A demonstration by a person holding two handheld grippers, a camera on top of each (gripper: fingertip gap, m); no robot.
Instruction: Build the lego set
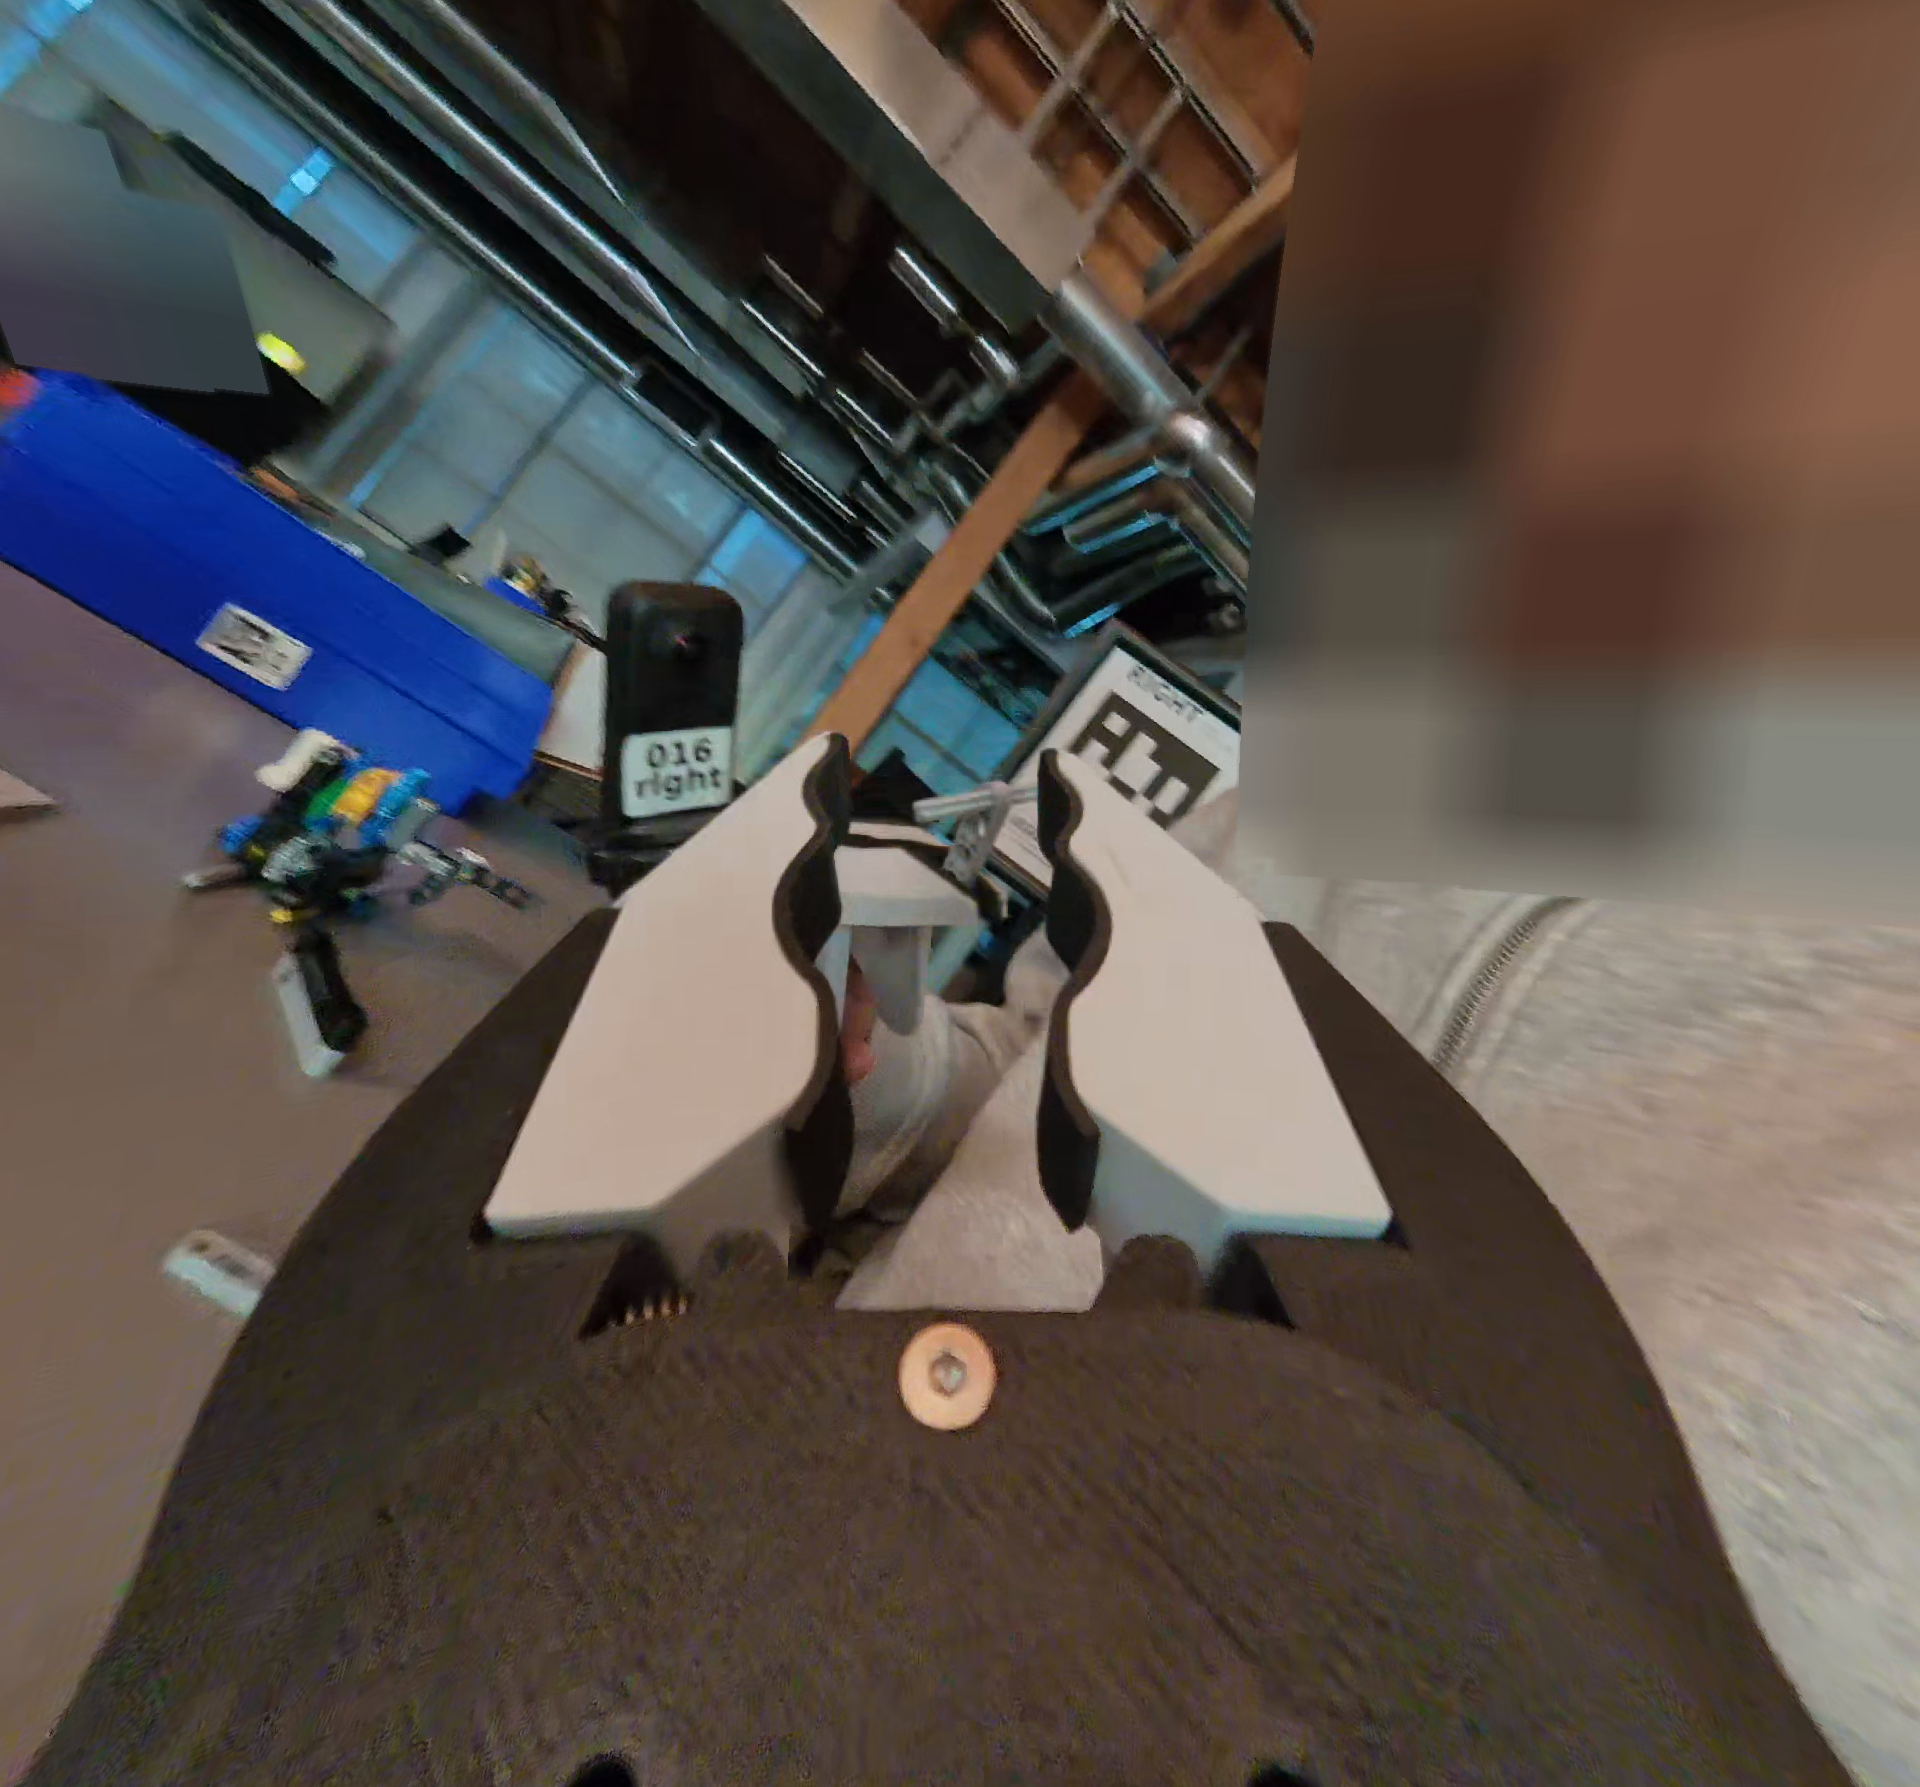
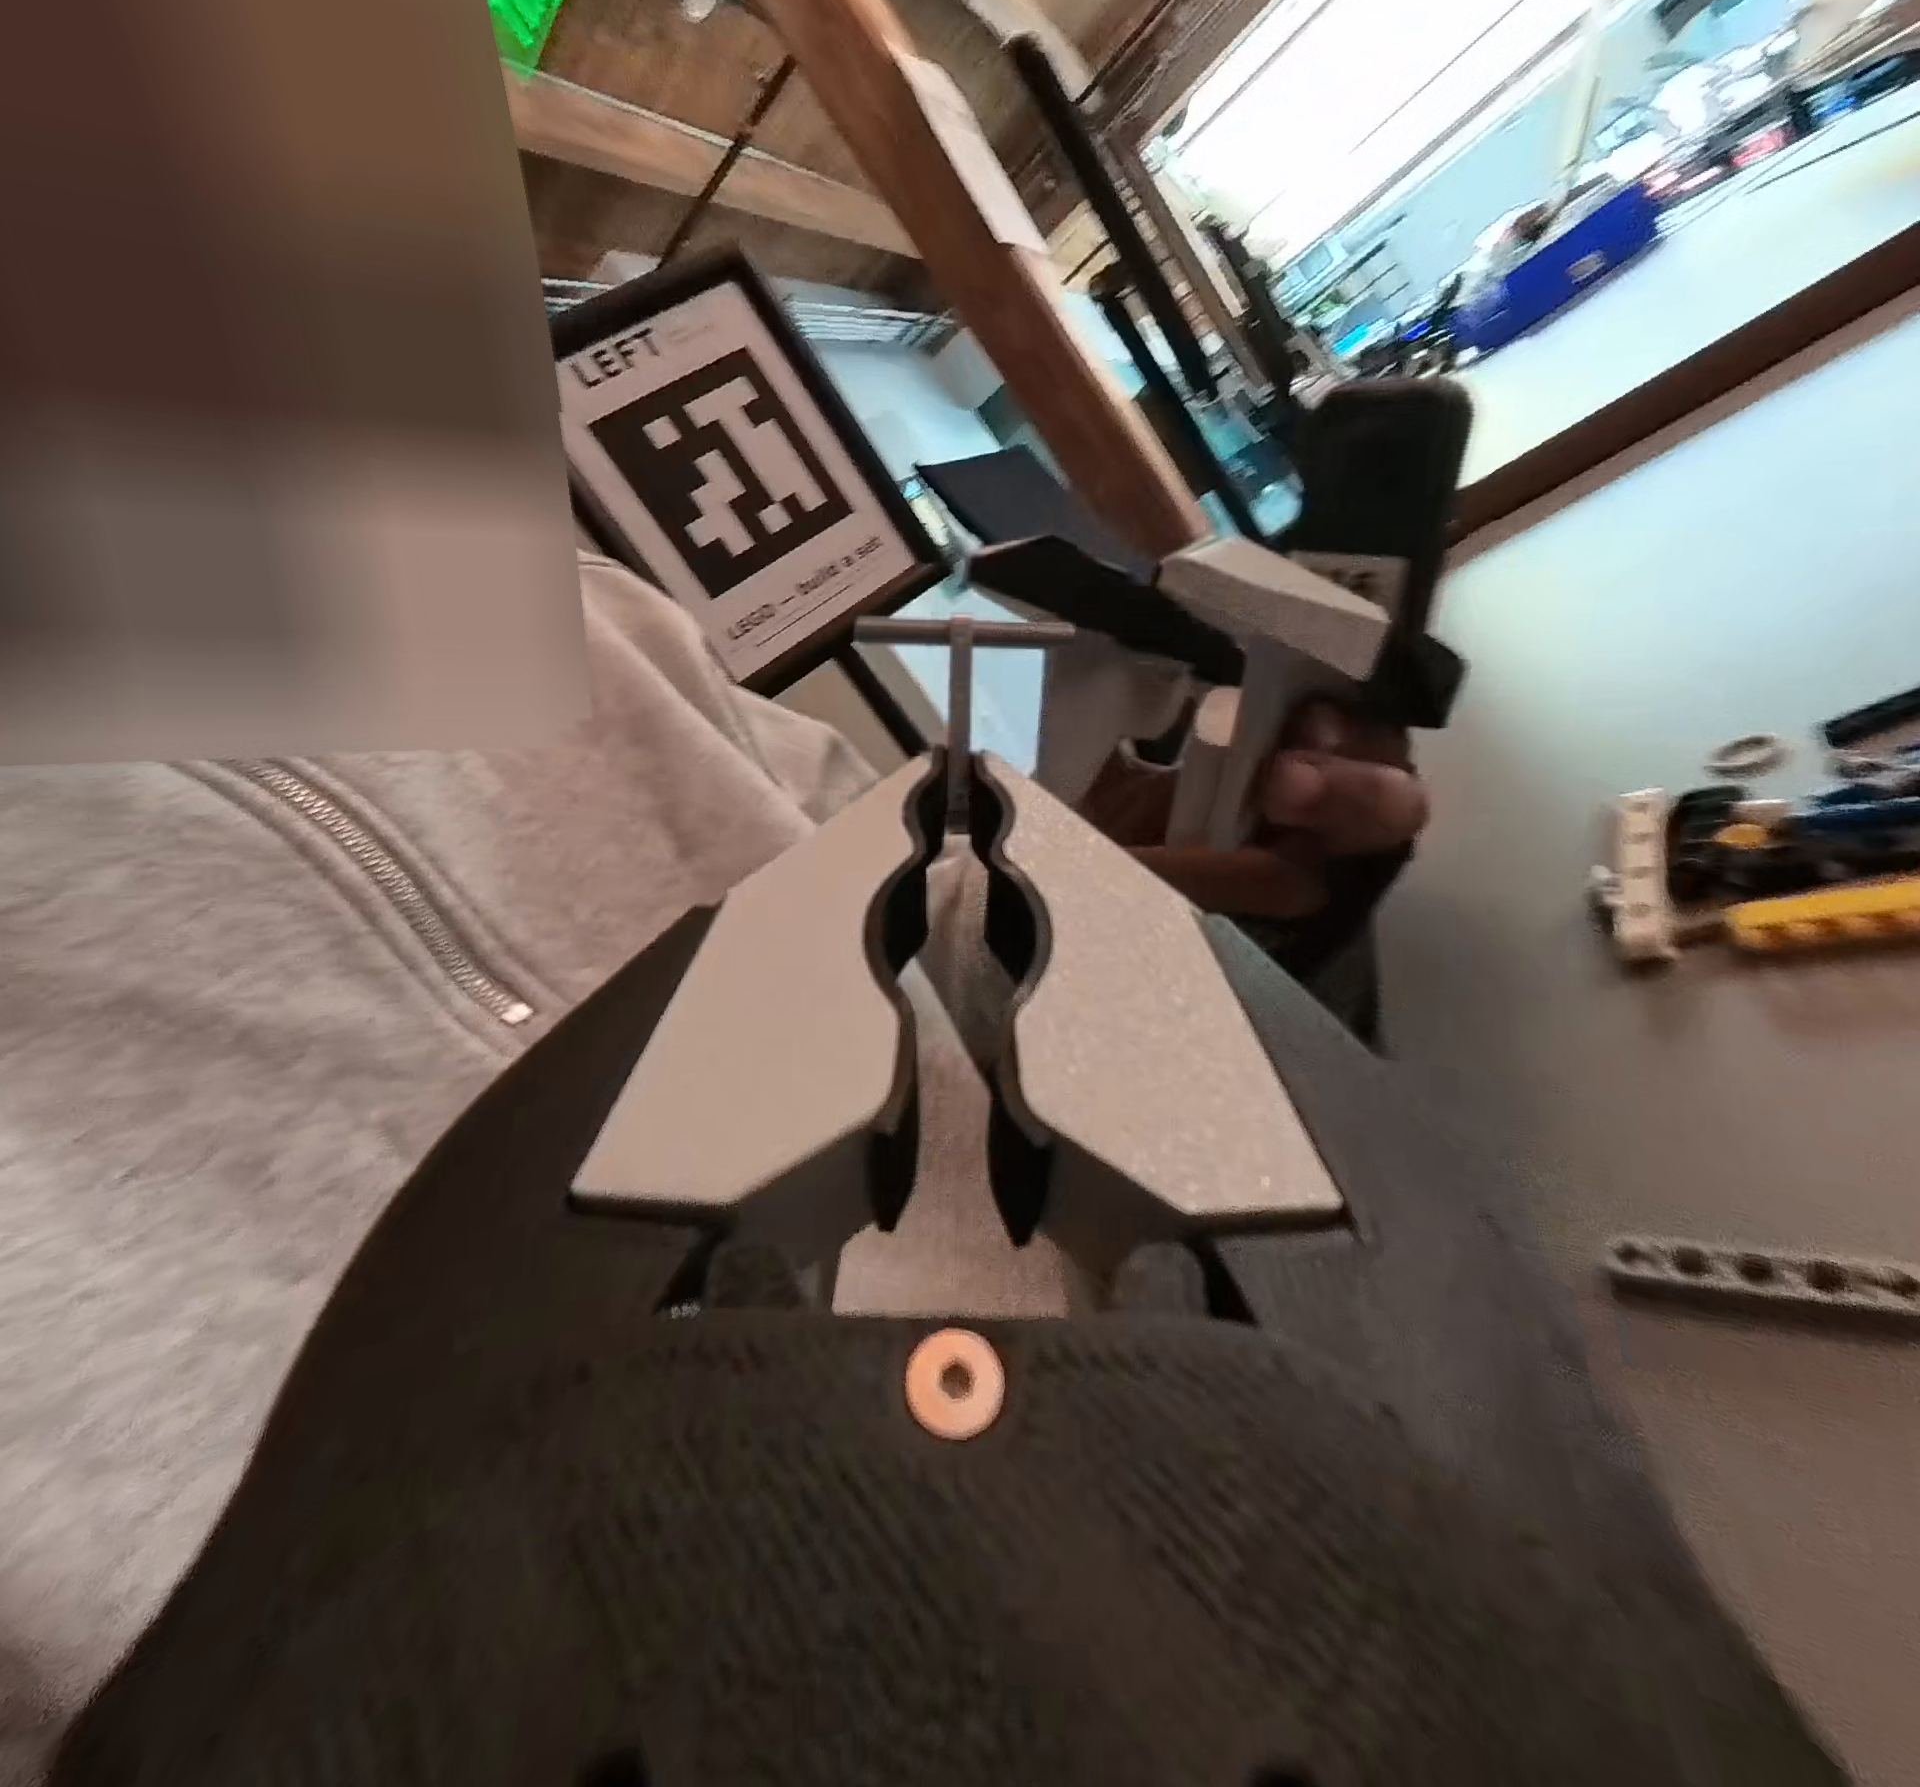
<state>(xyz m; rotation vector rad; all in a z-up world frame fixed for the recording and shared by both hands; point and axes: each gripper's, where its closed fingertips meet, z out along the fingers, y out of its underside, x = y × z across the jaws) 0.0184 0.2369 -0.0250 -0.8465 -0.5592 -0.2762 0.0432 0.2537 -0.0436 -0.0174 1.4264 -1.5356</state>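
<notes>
My right gripper (image 2: 961, 776) is shut on a small grey T-shaped lego piece (image 2: 961, 662), a cross axle on a thin connector, and holds it in the air in front of a person's chest. My left gripper (image 1: 940, 771) is open and empty and points at that piece (image 1: 971, 818), which shows just past its tips. The left gripper's fingers (image 2: 1101, 610) show sideways to the right of the piece, apart from it. The partly built blue, black and yellow lego model (image 1: 322, 833) lies on the grey table; it also shows in the right wrist view (image 2: 1787, 854).
A long grey beam with holes (image 2: 1766, 1275), a yellow beam (image 2: 1829, 922) and a white piece (image 2: 1636, 890) lie by the model. A black and white part (image 1: 312, 999) lies nearer. A blue bin (image 1: 260, 584) stands behind the model. A person in a grey zip top (image 2: 260, 958) is close. Both grippers' tips are close together, under 4 cm apart. The yellow beam (image 2: 1829, 922) lies around 15 cm away from my left fingertips.
</notes>
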